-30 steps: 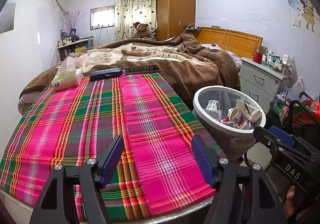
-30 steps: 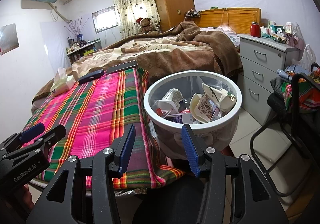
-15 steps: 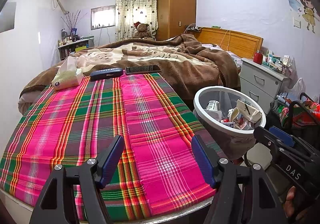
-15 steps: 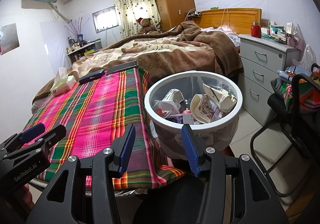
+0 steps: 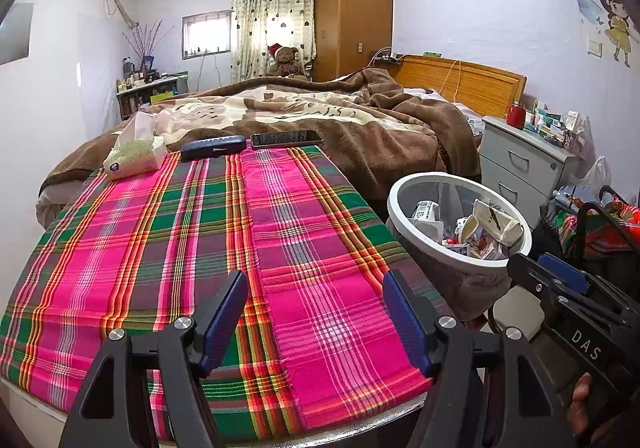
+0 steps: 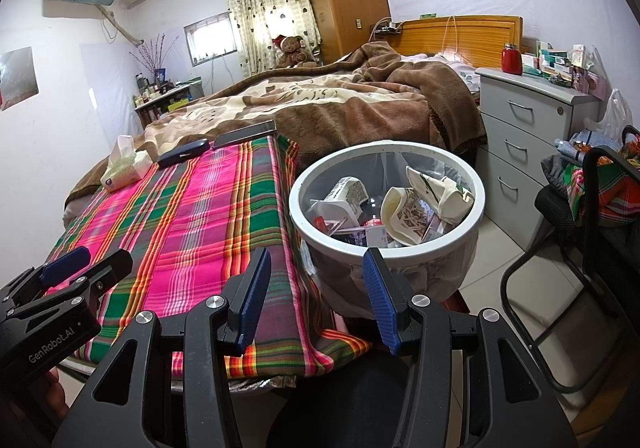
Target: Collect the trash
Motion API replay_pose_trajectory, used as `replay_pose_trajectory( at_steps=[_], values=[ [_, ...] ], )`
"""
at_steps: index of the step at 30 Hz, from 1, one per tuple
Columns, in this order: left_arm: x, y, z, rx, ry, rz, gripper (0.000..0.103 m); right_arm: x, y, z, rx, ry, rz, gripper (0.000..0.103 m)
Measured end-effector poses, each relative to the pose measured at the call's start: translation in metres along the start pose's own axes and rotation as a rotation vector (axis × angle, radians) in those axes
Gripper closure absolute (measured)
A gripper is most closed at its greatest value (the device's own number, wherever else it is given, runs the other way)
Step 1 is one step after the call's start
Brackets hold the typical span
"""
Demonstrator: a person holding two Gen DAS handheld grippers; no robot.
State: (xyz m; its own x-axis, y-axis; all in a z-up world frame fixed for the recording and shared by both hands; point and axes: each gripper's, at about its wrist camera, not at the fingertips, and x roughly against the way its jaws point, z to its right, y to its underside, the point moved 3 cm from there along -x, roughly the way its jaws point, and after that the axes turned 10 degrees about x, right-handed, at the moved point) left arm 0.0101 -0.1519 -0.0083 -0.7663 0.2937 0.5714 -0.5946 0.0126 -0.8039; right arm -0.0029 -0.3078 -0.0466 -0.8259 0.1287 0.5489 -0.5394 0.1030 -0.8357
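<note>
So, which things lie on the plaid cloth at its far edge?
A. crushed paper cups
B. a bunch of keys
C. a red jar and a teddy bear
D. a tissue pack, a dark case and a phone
D: the tissue pack, the dark case and the phone lie in a row at the far edge of the plaid cloth.

My left gripper and right gripper are black frames with ribbed blue pads, silver screws, white lettering.

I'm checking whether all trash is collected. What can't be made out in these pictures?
- Bin bottom: both views, hidden under piled trash.
- Floor beside the table: both views, blocked by the tabletop and grippers.
- Nightstand clutter: too small to identify.
</note>
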Motion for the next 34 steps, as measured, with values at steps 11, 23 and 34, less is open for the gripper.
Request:
replay_pose_trajectory(
  at_steps=[11, 23, 34],
  values=[
    [0.0005, 0.0000, -0.0001, 0.000, 0.001, 0.001, 0.033, 0.0003, -0.0002, -0.0008, 0.000, 0.000, -0.001, 0.054],
    [0.0007, 0.0001, -0.0008, 0.005, -0.002, 0.000, 0.033, 0.0007, 0.0000, -0.0012, -0.001, -0.001, 0.000, 0.054],
    [0.0018, -0.0012, 0.0020, 0.005, 0.002, -0.006, 0.033, 0.0007, 0.0002, -0.0009, -0.003, -0.001, -0.001, 0.054]
  ],
)
